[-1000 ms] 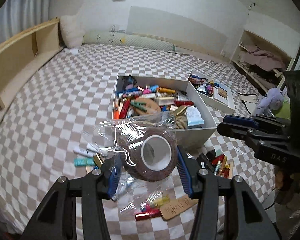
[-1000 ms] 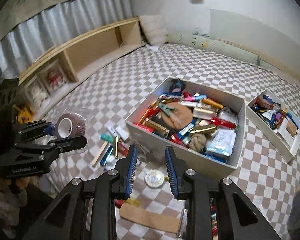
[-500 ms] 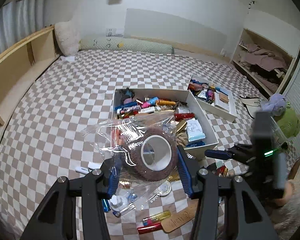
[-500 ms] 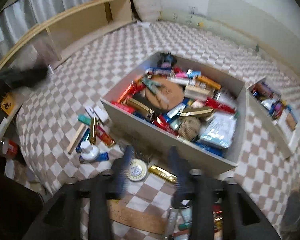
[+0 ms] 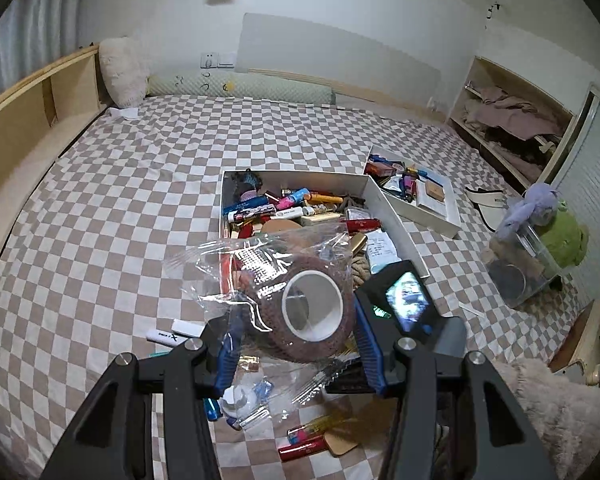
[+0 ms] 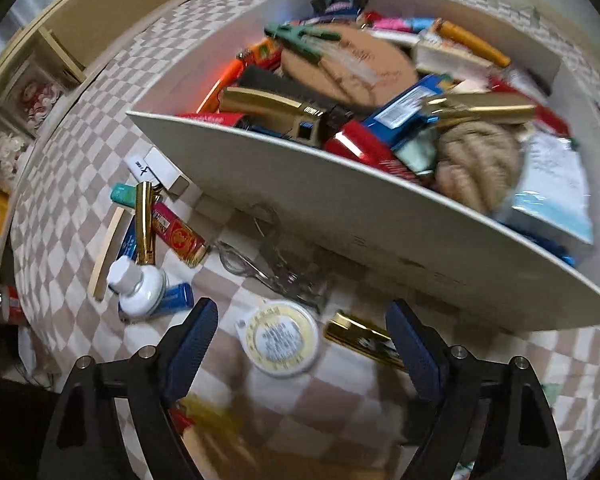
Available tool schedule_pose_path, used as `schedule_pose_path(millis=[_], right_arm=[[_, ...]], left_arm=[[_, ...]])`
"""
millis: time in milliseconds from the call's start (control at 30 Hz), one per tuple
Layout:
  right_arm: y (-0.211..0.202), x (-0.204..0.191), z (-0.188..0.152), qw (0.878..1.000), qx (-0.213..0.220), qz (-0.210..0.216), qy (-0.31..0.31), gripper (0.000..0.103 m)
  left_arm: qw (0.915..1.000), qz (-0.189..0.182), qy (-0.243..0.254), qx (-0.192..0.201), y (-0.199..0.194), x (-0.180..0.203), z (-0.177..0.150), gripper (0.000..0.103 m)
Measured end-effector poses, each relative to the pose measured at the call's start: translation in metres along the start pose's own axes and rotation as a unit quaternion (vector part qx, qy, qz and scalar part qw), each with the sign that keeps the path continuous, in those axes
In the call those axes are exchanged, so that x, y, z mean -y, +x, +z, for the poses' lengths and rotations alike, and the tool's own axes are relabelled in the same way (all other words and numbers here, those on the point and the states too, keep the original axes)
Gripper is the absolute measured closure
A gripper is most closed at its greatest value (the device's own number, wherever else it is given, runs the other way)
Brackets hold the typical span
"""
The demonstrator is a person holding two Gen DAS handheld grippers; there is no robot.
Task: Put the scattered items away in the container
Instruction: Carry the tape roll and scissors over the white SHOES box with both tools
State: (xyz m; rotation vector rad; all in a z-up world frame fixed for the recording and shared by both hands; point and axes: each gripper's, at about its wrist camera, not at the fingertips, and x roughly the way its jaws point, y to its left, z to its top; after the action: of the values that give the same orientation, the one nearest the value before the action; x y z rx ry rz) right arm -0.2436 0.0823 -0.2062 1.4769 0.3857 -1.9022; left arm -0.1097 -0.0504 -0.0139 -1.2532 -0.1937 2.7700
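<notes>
My left gripper (image 5: 296, 340) is shut on a brown tape roll (image 5: 300, 316) wrapped in clear plastic, held above the bed just in front of the big white box (image 5: 396, 228) full of items. My right gripper (image 6: 300, 348) is open, low over the bed, with a round yellow-white tin (image 6: 280, 338) between its fingers and a gold tube (image 6: 360, 338) by the right finger. The box's near wall (image 6: 340, 220) stands right behind. The right gripper's body (image 5: 408, 304) shows in the left wrist view.
Scattered on the checkered bed left of the tin: a white bottle (image 6: 138, 286), a gold lipstick (image 6: 144, 222), a red tube (image 6: 178, 236), a clear plastic piece (image 6: 272, 268). A smaller white tray (image 5: 416, 196) lies right of the box. A clear jar (image 5: 520, 264) with plush toys stands at right.
My right gripper has dropped down and forward to the bed and opened wide around the round tin. My left gripper has lifted slightly with the tape roll, still held.
</notes>
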Motion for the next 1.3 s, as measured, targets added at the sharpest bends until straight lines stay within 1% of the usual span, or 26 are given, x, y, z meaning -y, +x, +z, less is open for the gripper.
schedule_pose_path(millis=[67,167,267,300,333,367,467,500,533,567,600,633,733,967,1000,1133,1300], right_arm=[[0.010,-0.007,0.004,1.000,-0.005,-0.005,-0.012,0.016],[0.024,-0.016,0.009,0.999,-0.010,-0.024,-0.028,0.016],[0.039,-0.018,0.011,0.999,-0.020,-0.030,-0.029,0.017],[0.043,-0.019,0.011,0.999,-0.021,-0.031,-0.030,0.020],[0.046,-0.020,0.011,0.999,-0.023,-0.034,-0.034,0.029],[0.049,-0.021,0.011,0.998,-0.024,-0.039,-0.040,0.031],[0.049,-0.025,0.008,0.997,-0.017,-0.051,-0.059,0.033],[0.048,-0.026,0.005,0.996,-0.014,-0.057,-0.068,0.034],[0.045,-0.027,0.003,0.995,-0.012,-0.062,-0.076,0.039],[0.043,-0.027,0.001,0.995,-0.011,-0.065,-0.080,0.049],[0.039,-0.026,-0.002,0.995,-0.010,-0.063,-0.081,0.051],[0.035,-0.024,-0.005,0.995,-0.007,-0.057,-0.081,0.056],[0.024,-0.019,-0.012,0.996,-0.002,-0.048,-0.077,0.059],[0.001,-0.023,-0.022,0.995,0.013,-0.031,-0.092,0.073],[-0.003,-0.024,-0.022,0.995,0.017,-0.028,-0.094,0.074],[-0.025,-0.027,-0.029,0.995,0.036,-0.007,-0.096,0.074],[-0.042,-0.019,-0.035,0.994,0.046,0.002,-0.094,0.074]], left_arm=[[1.0000,-0.004,-0.002,-0.002,0.000,-0.003,-0.001,0.052],[0.9999,-0.008,-0.004,-0.008,0.002,-0.008,-0.003,0.052],[0.9998,-0.010,-0.004,-0.014,0.005,-0.010,-0.004,0.052],[0.9998,-0.010,-0.005,-0.015,0.005,-0.011,-0.004,0.052],[0.9998,-0.011,-0.004,-0.015,0.005,-0.012,-0.004,0.052],[0.9998,-0.010,-0.004,-0.015,0.005,-0.012,-0.004,0.052],[0.9998,-0.010,-0.007,-0.015,0.006,-0.015,-0.004,0.052],[0.9998,-0.009,-0.009,-0.015,0.006,-0.016,-0.003,0.052],[0.9998,-0.008,-0.010,-0.014,0.007,-0.017,-0.003,0.052],[0.9998,-0.007,-0.011,-0.013,0.007,-0.018,-0.003,0.052],[0.9998,-0.007,-0.011,-0.013,0.008,-0.018,-0.003,0.052],[0.9998,-0.006,-0.011,-0.013,0.009,-0.018,-0.003,0.052],[0.9998,-0.002,-0.015,-0.015,0.010,-0.018,-0.004,0.052],[0.9997,0.009,-0.023,-0.008,0.007,-0.015,-0.003,0.052],[0.9996,0.010,-0.024,-0.006,0.007,-0.015,-0.002,0.052],[0.9996,0.012,-0.026,0.000,0.006,-0.011,0.002,0.052],[0.9996,0.012,-0.024,0.003,0.009,-0.002,0.005,0.052]])
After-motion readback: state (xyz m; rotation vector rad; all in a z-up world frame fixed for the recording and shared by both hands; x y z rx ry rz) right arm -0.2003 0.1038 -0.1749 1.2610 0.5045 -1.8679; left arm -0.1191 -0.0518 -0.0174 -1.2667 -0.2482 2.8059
